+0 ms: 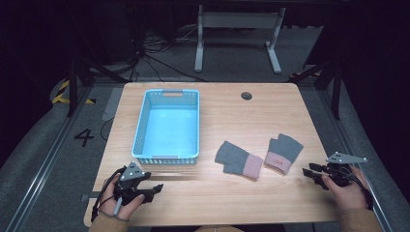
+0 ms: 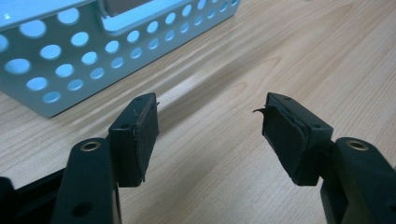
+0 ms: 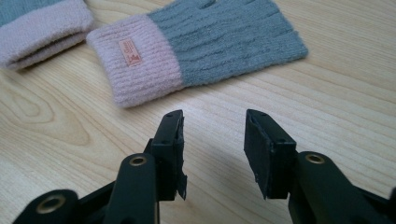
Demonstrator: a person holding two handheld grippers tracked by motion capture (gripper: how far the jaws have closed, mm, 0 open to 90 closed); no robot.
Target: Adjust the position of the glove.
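Lower left, L gripper (image 1: 153, 189) sits w/ jaws apart, nothing in them, just below basket (image 1: 140, 126). Center: glove 1 (image 1: 238, 160). Right of it, glove 2 (image 1: 283, 153), grey knit w/ pink cuff, long axis tilted, cuff toward R gripper (image 1: 309, 173), the nearer one, jaws apart, empty, aimed at cuff.
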